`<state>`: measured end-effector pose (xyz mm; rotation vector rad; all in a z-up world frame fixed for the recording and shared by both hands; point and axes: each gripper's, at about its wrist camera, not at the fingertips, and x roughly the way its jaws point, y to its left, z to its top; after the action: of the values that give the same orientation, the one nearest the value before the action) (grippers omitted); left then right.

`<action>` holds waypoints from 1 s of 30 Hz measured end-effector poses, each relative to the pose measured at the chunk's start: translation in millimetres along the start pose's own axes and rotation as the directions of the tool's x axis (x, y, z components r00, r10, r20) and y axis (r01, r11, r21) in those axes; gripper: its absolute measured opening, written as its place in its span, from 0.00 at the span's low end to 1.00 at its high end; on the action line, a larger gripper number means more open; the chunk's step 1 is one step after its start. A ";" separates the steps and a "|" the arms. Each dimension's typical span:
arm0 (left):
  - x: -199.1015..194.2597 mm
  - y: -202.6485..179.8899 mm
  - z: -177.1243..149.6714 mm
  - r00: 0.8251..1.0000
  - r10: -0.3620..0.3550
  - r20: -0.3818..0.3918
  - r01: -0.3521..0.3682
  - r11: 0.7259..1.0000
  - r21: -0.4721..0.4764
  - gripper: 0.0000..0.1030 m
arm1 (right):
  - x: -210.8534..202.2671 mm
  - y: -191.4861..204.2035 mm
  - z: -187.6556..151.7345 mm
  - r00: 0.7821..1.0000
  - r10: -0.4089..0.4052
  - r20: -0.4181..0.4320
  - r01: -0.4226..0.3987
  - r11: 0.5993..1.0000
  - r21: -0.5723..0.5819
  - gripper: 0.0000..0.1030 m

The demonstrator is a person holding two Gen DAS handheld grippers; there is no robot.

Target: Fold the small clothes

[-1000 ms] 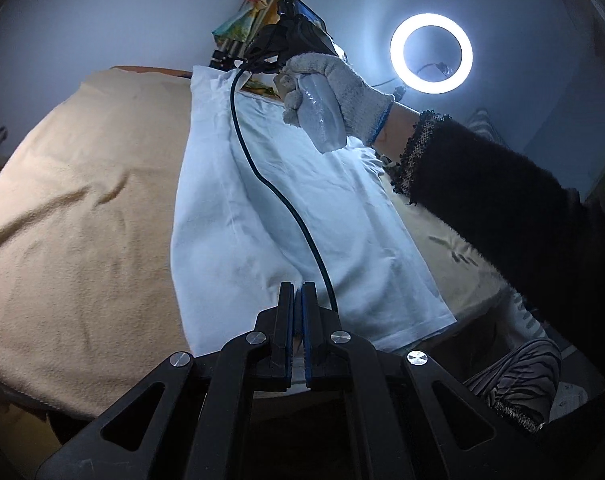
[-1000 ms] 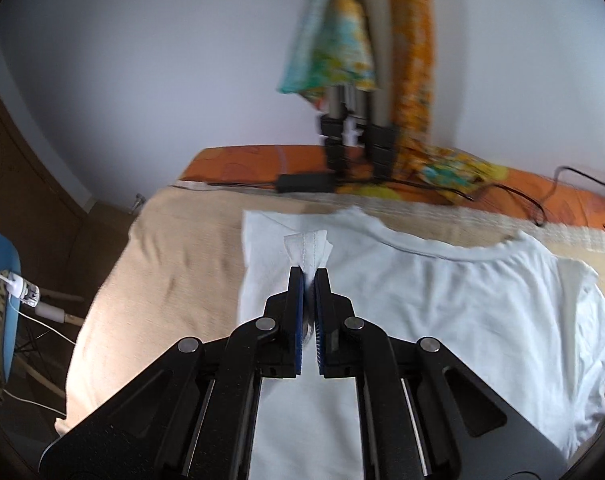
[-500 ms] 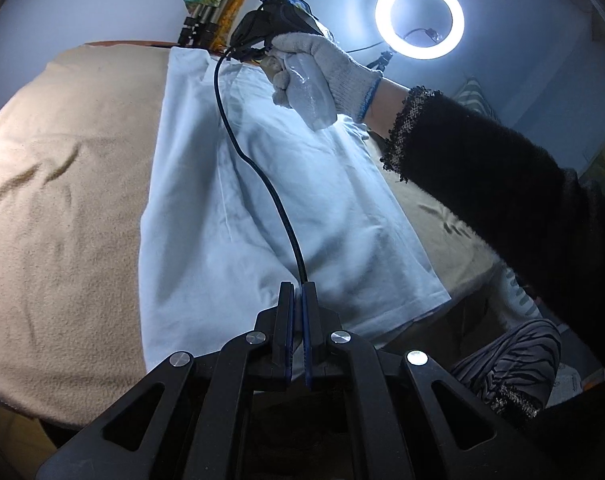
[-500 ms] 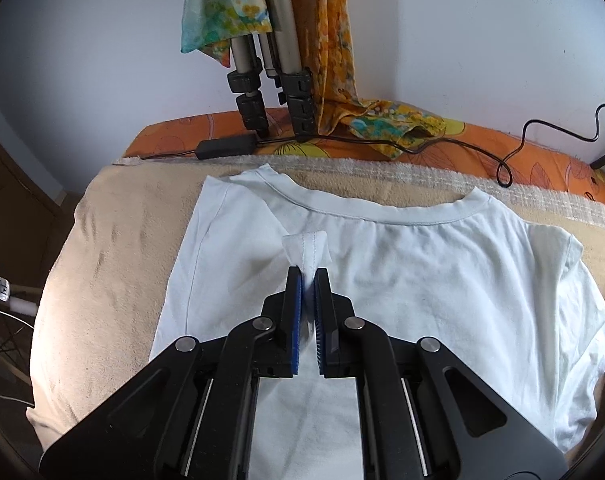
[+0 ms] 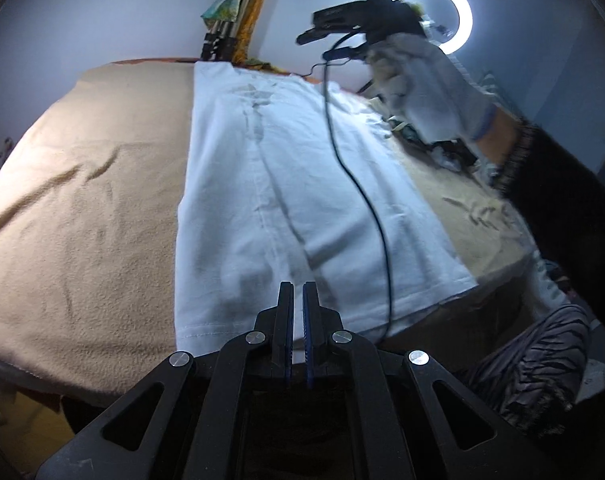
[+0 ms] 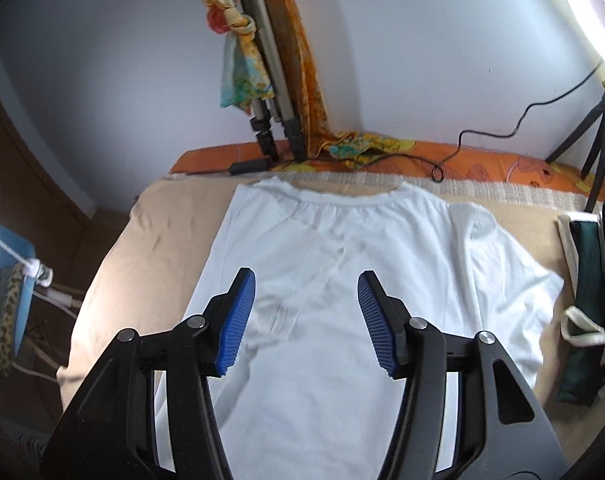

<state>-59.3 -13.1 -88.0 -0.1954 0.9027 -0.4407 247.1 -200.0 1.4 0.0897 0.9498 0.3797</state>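
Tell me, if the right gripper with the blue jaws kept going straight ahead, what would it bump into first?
Most likely the white T-shirt. The right gripper has its jaws wide open, aimed at the shirt's upper middle, just below the collar. Nothing shows between them, though how far above the cloth it hangs is hard to judge.

My left camera sits low at the foot of the bed (image 5: pixel 82 200), looking up the shirt (image 5: pixel 282 184). My right camera looks down from nearer its collar toward the wall. Both share the shirt (image 6: pixel 342 280).
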 end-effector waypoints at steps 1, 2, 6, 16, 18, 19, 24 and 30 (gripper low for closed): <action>3.0 -0.3 0.3 1.000 0.006 -0.007 -0.006 1.000 -0.002 0.03 | -3.0 1.1 -4.9 1.000 0.020 -0.010 -0.020 1.000 0.003 0.55; 6.1 -0.9 0.5 1.000 0.013 -0.014 -0.013 1.000 -0.003 0.03 | -4.9 3.2 -9.1 0.999 0.039 -0.020 -0.039 0.999 0.006 0.55; 17.7 -5.2 0.9 0.999 0.034 -0.036 -0.035 0.999 -0.005 0.03 | 8.8 21.1 -33.5 0.990 0.104 -0.091 -0.105 0.994 -0.008 0.55; 32.0 -10.2 -5.7 0.995 0.087 -0.046 -0.087 0.996 0.011 0.18 | 77.0 37.1 -58.6 0.965 0.136 -0.222 -0.130 0.991 0.041 0.55; 31.5 -11.9 -7.1 0.994 0.101 -0.035 -0.100 0.994 0.032 0.14 | 83.1 37.6 -58.3 0.961 0.132 -0.243 -0.122 0.991 0.058 0.55; 31.1 -11.7 -7.2 0.994 0.106 -0.031 -0.105 0.994 0.035 0.06 | 85.3 38.5 -57.8 0.962 0.125 -0.244 -0.115 0.992 0.055 0.55; 23.1 -12.5 -6.3 0.996 0.088 -0.007 -0.088 0.996 0.027 0.02 | 93.2 48.4 -54.6 0.964 0.081 -0.253 -0.082 0.997 0.007 0.26; 6.8 -21.5 -0.8 1.000 0.018 0.015 -0.019 1.000 0.020 0.02 | 84.8 54.0 -52.4 0.969 0.054 -0.242 -0.064 0.997 -0.033 0.08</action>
<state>-62.5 -35.4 -85.9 -0.1714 0.8848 -0.4307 234.1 -124.4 -82.0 0.0350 1.1809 0.4727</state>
